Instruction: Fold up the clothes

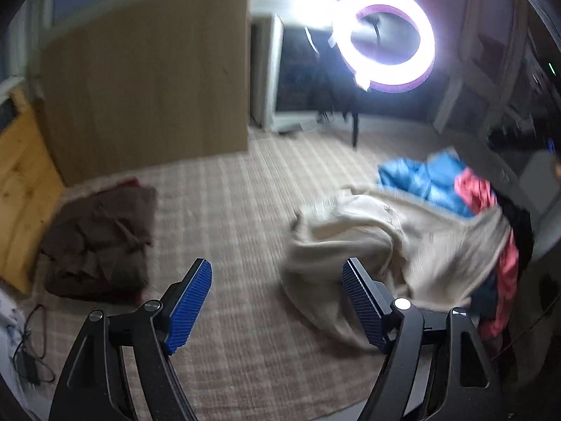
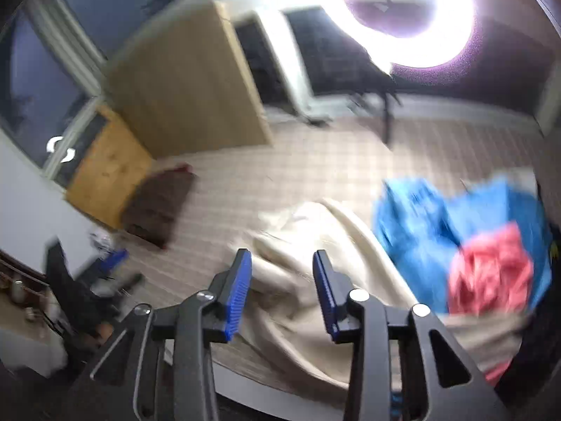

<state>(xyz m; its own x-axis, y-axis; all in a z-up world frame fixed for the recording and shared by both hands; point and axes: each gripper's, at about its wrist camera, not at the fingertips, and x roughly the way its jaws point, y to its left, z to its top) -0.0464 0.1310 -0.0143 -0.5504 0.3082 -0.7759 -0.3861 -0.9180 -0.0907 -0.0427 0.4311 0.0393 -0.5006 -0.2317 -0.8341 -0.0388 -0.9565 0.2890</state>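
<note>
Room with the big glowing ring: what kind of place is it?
Probably a bedroom at home, set up for filming. Loose clothes lie on a checked bed cover, a wooden cabinet stands behind it, and a ring light shines on a stand.

- The left wrist view looks forward and down past its tool (image 1: 277, 280) onto the checked bed cover (image 1: 238, 210), from well above it.
- The right wrist view faces the same way past its own tool (image 2: 282, 273), tilted and blurred, sitting nearer the cream garment (image 2: 315, 245).
- Both share the cream garment (image 1: 368, 245), the brown folded pile (image 1: 101, 242) (image 2: 157, 203), the blue cloth (image 1: 420, 179) (image 2: 420, 217) and the ring light (image 1: 385, 38) (image 2: 420, 10) at upper right.
</note>
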